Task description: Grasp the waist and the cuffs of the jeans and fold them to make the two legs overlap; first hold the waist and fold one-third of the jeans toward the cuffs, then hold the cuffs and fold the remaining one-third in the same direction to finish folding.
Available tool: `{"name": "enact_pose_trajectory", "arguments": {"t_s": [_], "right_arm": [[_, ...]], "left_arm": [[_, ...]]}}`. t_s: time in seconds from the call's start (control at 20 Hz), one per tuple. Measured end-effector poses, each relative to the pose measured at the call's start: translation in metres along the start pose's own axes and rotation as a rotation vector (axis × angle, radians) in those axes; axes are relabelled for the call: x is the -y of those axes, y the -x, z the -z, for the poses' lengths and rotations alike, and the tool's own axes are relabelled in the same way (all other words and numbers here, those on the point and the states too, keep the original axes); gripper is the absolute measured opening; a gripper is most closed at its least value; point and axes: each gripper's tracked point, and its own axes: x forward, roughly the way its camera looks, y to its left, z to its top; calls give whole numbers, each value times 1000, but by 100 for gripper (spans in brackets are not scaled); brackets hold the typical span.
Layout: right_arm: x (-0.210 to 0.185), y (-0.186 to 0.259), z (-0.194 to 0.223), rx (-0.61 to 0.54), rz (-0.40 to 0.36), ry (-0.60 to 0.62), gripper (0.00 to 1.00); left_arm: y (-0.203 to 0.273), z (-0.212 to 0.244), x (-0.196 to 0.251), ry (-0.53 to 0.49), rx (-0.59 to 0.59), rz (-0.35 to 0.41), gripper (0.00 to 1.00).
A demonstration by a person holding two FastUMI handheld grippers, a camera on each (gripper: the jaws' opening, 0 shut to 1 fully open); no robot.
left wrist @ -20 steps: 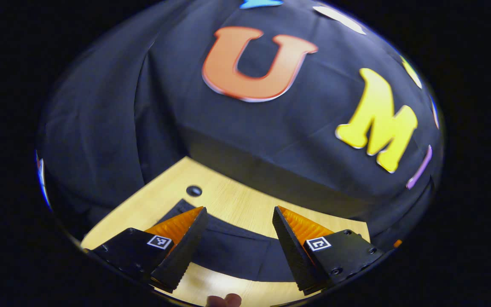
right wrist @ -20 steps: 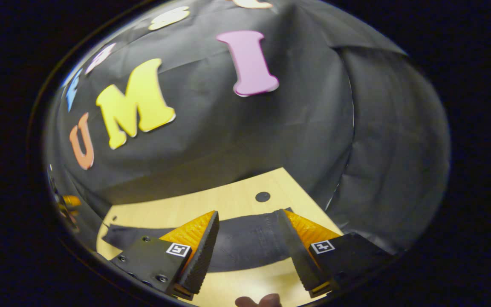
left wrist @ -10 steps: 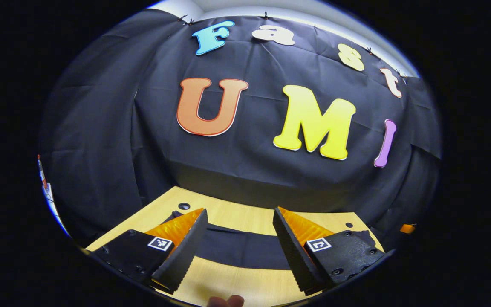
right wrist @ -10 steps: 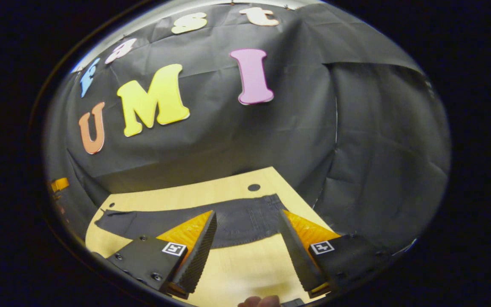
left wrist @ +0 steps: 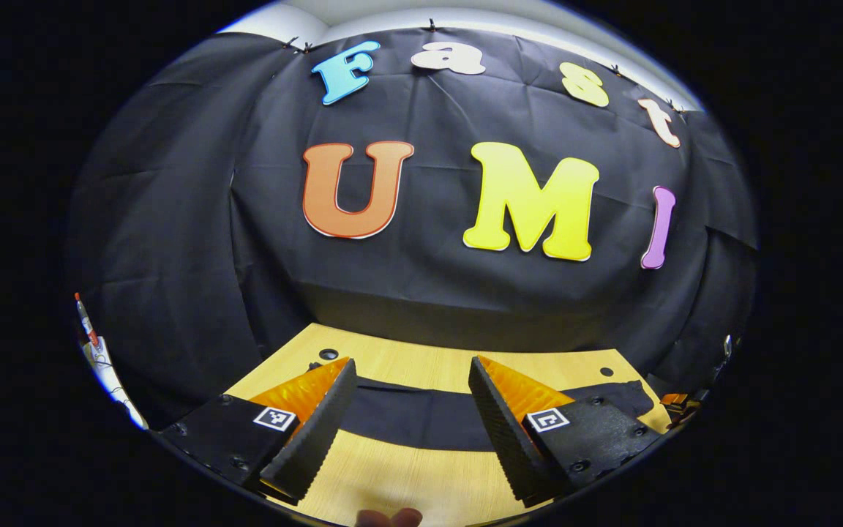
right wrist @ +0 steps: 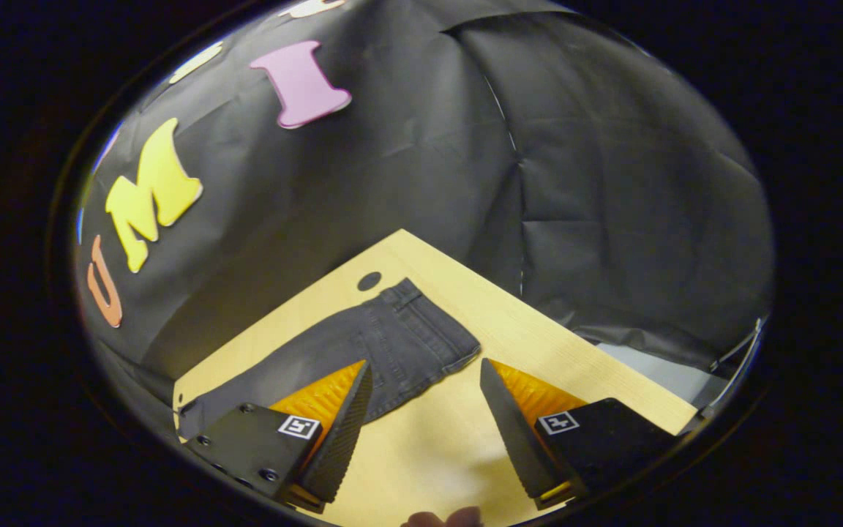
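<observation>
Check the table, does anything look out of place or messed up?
Nothing stands out. The jeans lie flat on the table, legs already overlapped, waist toward the far edge. Both grippers, left and right, are open and hold nothing.

Dark grey denim jeans point(right wrist: 392, 351): matt woven cloth, stitched seams visible. Pale wood-grain tabletop point(right wrist: 538, 344): smooth, slight sheen. Left tongs point(left wrist: 410, 399) and right tongs point(right wrist: 425, 406): ribbed inner pads, matt plastic-looking bodies.

Jeans point(right wrist: 407, 340): dark grey denim. Table point(right wrist: 538, 344): light yellow wood grain, with a black round hole point(right wrist: 369, 281) beside the jeans.
</observation>
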Motion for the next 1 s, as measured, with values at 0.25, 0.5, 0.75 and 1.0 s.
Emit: {"name": "enact_pose_trajectory", "arguments": {"t_s": [0.25, 0.5, 0.75, 1.0], "right_arm": [[6, -44, -3, -12, 12, 5, 93], [12, -70, 9, -53, 15, 34, 92], [0, -75, 15, -78, -17, 106, 52], [-12, -58, 6, -114, 17, 191, 9]], "left_arm": [[0, 10, 2, -2, -39, -32, 99], [-10, 18, 8, -29, -91, -29, 99], [-18, 25, 8, -1, -111, -27, 99], [-20, 31, -8, 43, -117, -39, 99]]}}
